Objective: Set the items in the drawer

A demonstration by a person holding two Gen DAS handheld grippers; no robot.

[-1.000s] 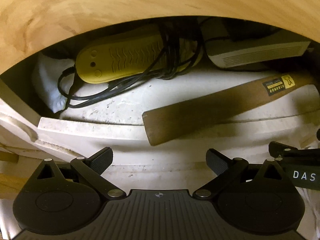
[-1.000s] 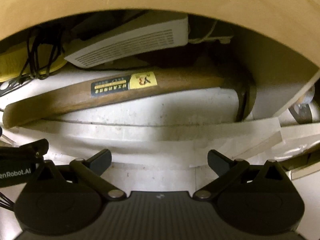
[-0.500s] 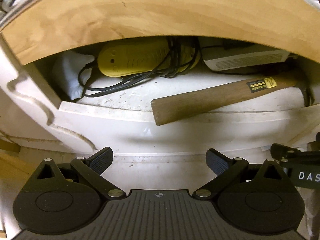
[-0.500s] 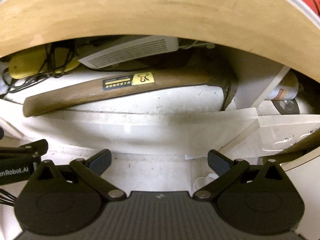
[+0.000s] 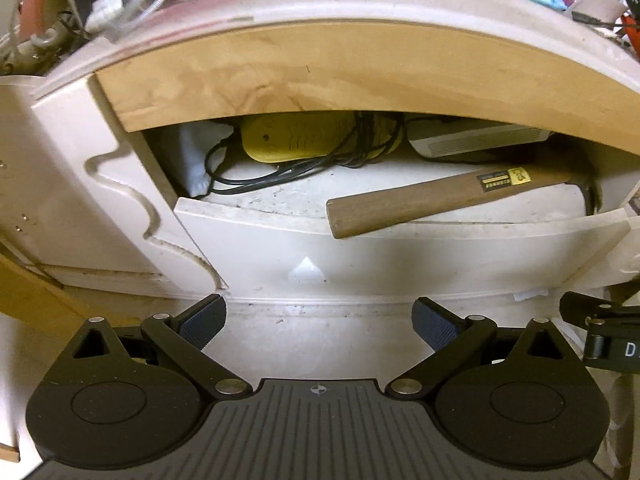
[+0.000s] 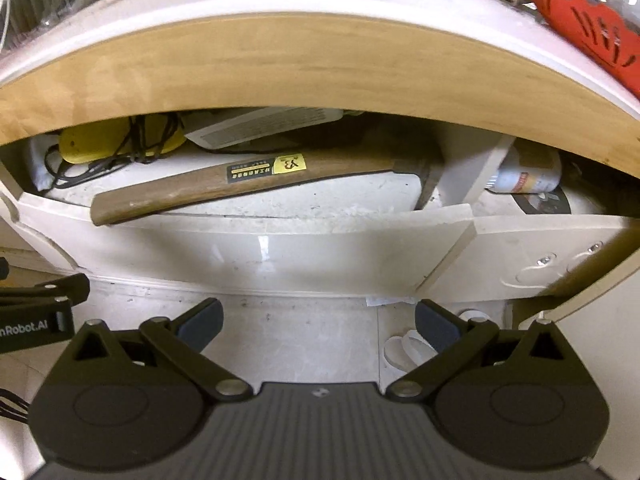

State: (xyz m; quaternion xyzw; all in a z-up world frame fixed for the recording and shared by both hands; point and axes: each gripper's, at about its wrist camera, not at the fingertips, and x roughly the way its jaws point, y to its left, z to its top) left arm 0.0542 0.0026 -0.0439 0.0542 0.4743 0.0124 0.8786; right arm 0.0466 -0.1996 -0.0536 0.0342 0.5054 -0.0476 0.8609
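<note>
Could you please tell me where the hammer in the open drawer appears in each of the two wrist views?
Left wrist: the hammer lies right of centre, handle end over the drawer front.
Right wrist: the hammer lies left of centre, head to the right.
Shared landmark: the yellow label on its handle.

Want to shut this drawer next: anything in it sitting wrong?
Yes: the hammer lies askew, its wooden handle end resting on and poking past the drawer's front edge, so it could block closing. The black cable around the yellow device trails loose. Both grippers are open and empty.
</note>
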